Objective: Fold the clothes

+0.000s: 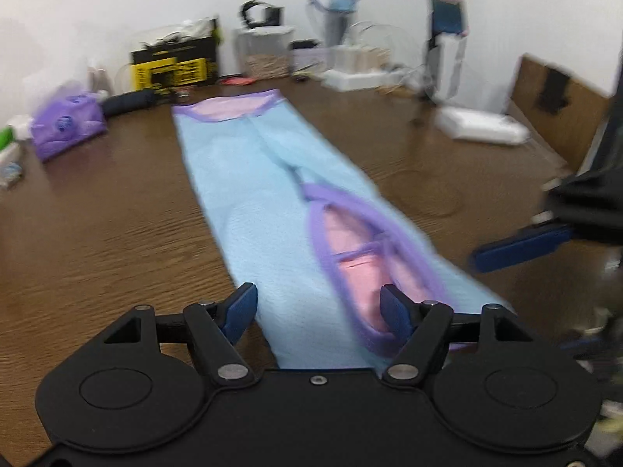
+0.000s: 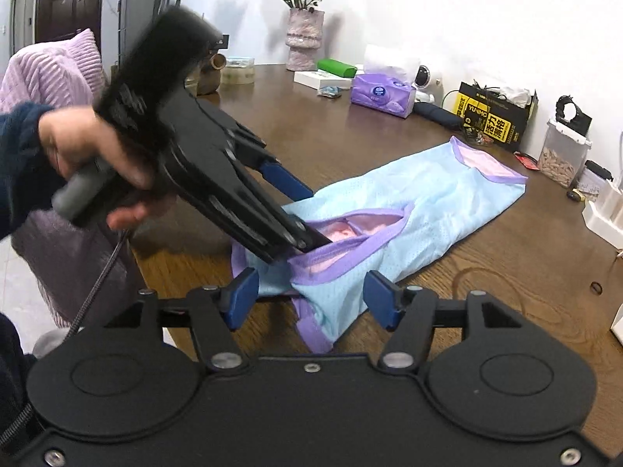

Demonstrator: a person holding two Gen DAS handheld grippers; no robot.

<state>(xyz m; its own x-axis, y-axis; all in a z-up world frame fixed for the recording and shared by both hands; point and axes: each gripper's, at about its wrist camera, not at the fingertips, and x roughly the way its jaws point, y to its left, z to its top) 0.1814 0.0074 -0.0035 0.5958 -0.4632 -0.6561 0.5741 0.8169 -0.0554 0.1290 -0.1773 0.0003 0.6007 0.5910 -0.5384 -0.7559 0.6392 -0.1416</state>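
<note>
A light blue sleeveless top [image 1: 249,194] with purple trim and pink lining lies folded lengthwise on the brown wooden table [image 1: 97,233]. My left gripper [image 1: 319,313] hovers open over its near end, with the right fingertip above the purple-edged armhole [image 1: 362,257]. In the right wrist view a hand [image 2: 85,148] holds the left gripper [image 2: 311,216] tilted down at that armhole [image 2: 362,229]. My right gripper [image 2: 311,299] stands open just above the top's [image 2: 409,202] near corner, gripping nothing. One of its blue fingers [image 1: 521,243] shows at the right of the left wrist view.
Along the far wall stand a purple tissue pack [image 2: 383,93], a yellow-black box [image 2: 494,120], a flower vase [image 2: 303,39] and a clear jar [image 2: 560,155]. A white box [image 1: 483,126] lies on the right. A chair with a lilac blanket [image 2: 50,74] stands beside the table edge.
</note>
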